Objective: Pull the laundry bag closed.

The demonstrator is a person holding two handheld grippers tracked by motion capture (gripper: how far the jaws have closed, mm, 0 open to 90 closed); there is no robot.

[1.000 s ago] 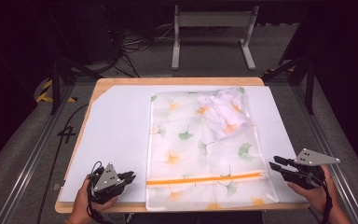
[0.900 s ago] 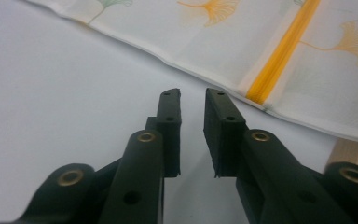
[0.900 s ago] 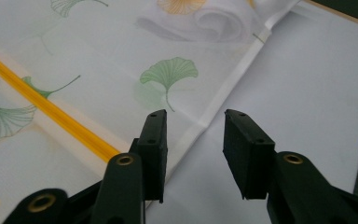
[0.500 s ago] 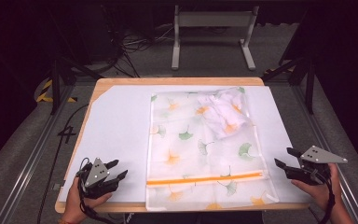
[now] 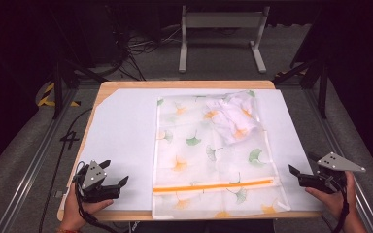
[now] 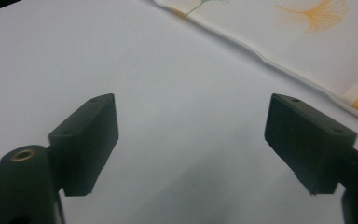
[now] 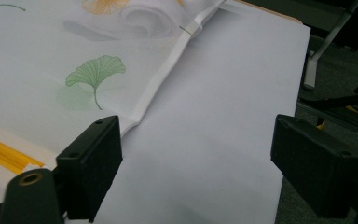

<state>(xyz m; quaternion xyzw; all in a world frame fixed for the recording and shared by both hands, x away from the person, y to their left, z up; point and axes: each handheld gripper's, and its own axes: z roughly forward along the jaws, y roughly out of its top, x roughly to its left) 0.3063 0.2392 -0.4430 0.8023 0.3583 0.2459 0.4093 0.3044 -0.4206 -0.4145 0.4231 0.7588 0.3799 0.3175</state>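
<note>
On the table (image 5: 126, 85) there is one white sheet (image 5: 121, 141), and on this sheet lies one thin cloth (image 5: 209, 160) printed with green and orange leaves, with one orange stripe (image 5: 213, 186) across its near part. Two grippers are there, one in each hand, and both are empty. Seen from the high view, the left gripper (image 5: 116, 183) sits at about 8 o'clock from the middle of the cloth, over the bare white sheet near the front left corner, a little apart from the cloth's left edge. Its two jaws have just been opening and now stand wide apart; in the left gripper view (image 6: 191, 144) only plain white sheet lies between them, and the cloth's edge passes at about 1 o'clock beyond them. The cloth itself lies flat in the middle of the sheet, reaching from the far edge to the front edge of the table, with one bunched white fold (image 5: 235, 116) at its far right corner, about 1 o'clock. The right gripper (image 5: 295, 174) is at about 4 o'clock from the cloth's middle, just beside the cloth's right edge. Its two jaws have also just been opening and are spread wide; in the right gripper view (image 7: 196, 163) white sheet lies between them, and the cloth's hem (image 7: 158, 84) runs close past the left jaw, whether touching it I cannot tell.
</note>
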